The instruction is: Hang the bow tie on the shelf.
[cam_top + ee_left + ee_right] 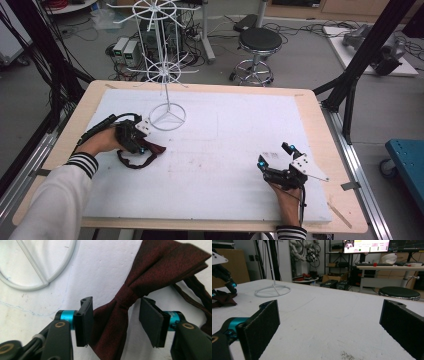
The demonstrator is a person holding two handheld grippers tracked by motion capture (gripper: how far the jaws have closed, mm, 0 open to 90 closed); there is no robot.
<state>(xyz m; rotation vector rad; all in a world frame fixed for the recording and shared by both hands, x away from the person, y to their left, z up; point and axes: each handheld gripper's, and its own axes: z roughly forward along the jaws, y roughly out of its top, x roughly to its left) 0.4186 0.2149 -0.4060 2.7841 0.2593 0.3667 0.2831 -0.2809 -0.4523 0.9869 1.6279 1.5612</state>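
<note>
High view first: a white foam sheet [210, 165] covers the pale wooden table [320, 120], and near its far left part stands a white wire display stand [167, 118] with a ring-shaped base and thin radiating arms on a slim pole. Just in front of that ring base, a little to its left, lies the dark red fabric bow tie [150, 149], its thin dark strap [131, 162] looping toward the table's near edge. The left gripper [142, 145] is down over the bow tie, borne by a hand in a black-and-white striped cuff and pale sleeve. In the left gripper view the black pads [84, 321] stand to either side of the tie [125, 297], close to its knotted centre; the left one lies against the cloth of the near wing, while the right one is apart from the knot with white foam showing in the gap (so the tie sits between the jaws without being clamped). The curved rim of the stand's base [37, 285] shows at the upper left of that view, near the tie. The right gripper [275, 157] rests far from the stand, at the near right part of the foam sheet, well apart from the bow tie. In the right gripper view its jaws are spread wide with bare foam between them; the stand's ring base [272, 291] lies farther off to the left, and the bow tie [223, 298] sits at the left edge under the other gripper.
</note>
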